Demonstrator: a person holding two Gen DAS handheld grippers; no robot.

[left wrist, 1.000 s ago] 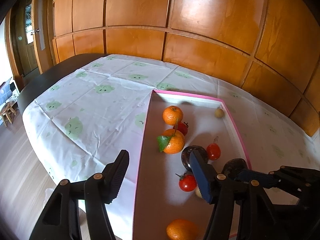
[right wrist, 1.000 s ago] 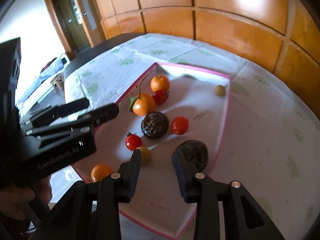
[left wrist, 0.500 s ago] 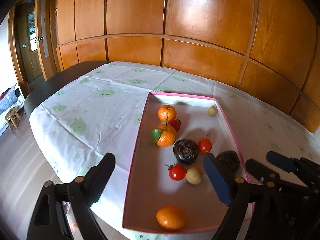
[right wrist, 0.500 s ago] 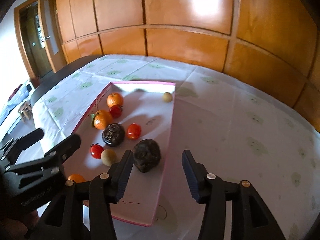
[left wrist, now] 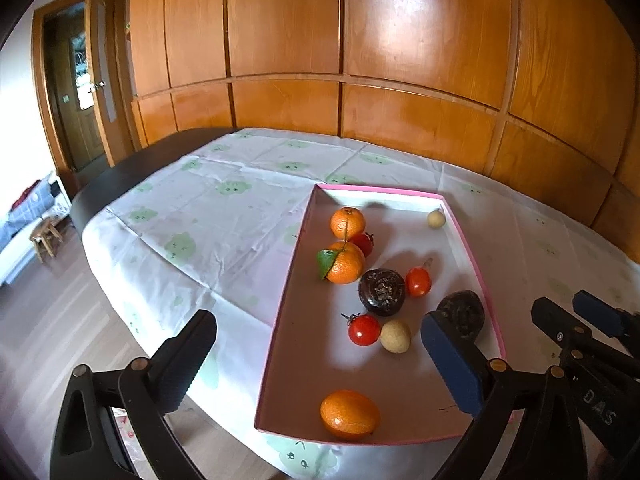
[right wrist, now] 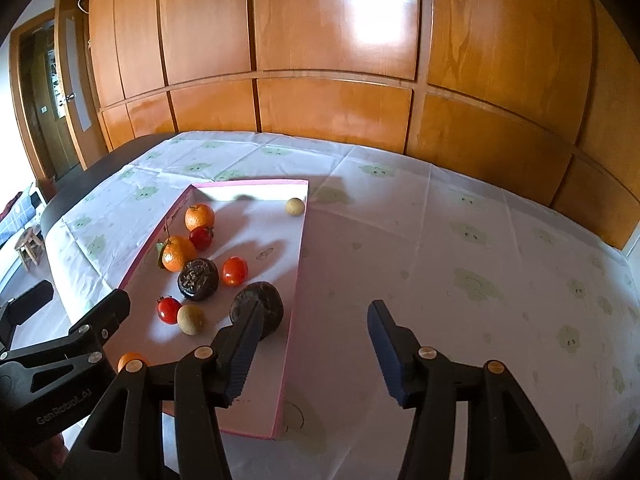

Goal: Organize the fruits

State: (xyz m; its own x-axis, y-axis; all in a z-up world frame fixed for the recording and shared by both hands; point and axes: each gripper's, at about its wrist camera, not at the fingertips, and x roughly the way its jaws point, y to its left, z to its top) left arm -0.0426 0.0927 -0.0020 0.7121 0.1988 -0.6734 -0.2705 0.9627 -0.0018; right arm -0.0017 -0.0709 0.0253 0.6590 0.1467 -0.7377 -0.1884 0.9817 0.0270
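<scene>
Every fruit already lies inside the shallow pink-rimmed cardboard tray (left wrist: 472, 256), nothing on the tabletop beside it, while the left claw (left wrist: 320, 352) and right claw (right wrist: 312, 344) are both opening, empty.

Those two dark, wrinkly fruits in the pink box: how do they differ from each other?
The middle dark fruit lies among the other fruit, between a leafy orange and a tomato; the other dark fruit lies alone by the box's right wall. The first shows a pale crusty patch on top; the second looks duller and brownish. Both are round, dark, wrinkled, and rest untouched on the box floor.
</scene>
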